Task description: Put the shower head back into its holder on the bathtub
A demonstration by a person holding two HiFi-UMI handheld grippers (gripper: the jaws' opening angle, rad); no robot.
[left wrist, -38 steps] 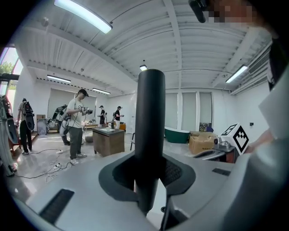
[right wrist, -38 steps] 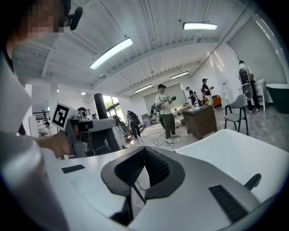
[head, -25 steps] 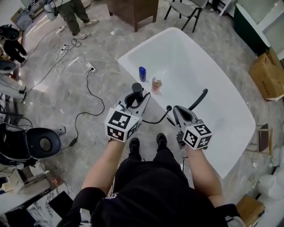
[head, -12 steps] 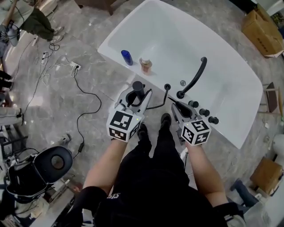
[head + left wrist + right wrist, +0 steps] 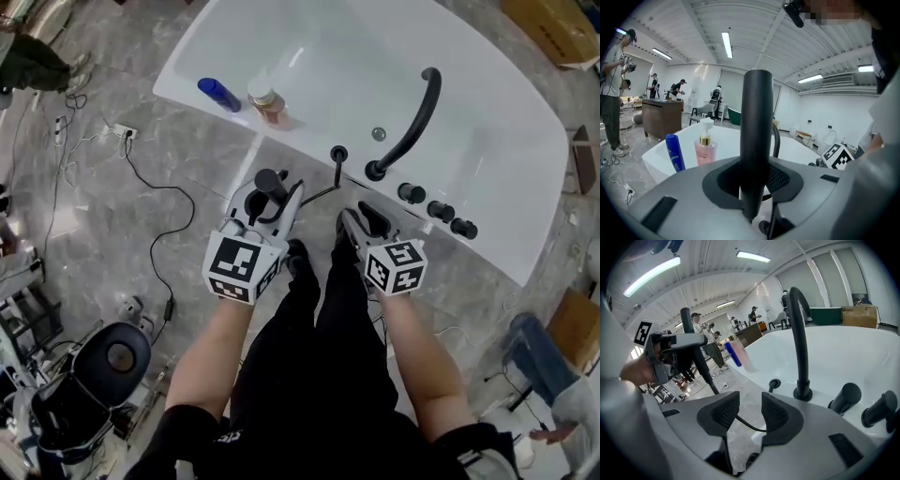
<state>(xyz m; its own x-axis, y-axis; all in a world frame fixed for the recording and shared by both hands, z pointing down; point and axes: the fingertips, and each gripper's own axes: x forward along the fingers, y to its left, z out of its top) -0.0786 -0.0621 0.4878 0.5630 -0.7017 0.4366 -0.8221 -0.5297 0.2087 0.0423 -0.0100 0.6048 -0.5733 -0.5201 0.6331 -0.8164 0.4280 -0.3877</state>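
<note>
Both grippers have sunk toward the near rim of the white bathtub [image 5: 487, 178]. The right gripper [image 5: 745, 414] has just been opening its jaws, which are now spread around the thin black hose [image 5: 323, 195] without pressing it. The left gripper [image 5: 270, 195] pinches the black cylindrical shower head [image 5: 756, 140], near-left of the round black holder [image 5: 338, 153]. The next move is probably to carry it across and lower it in.
</note>
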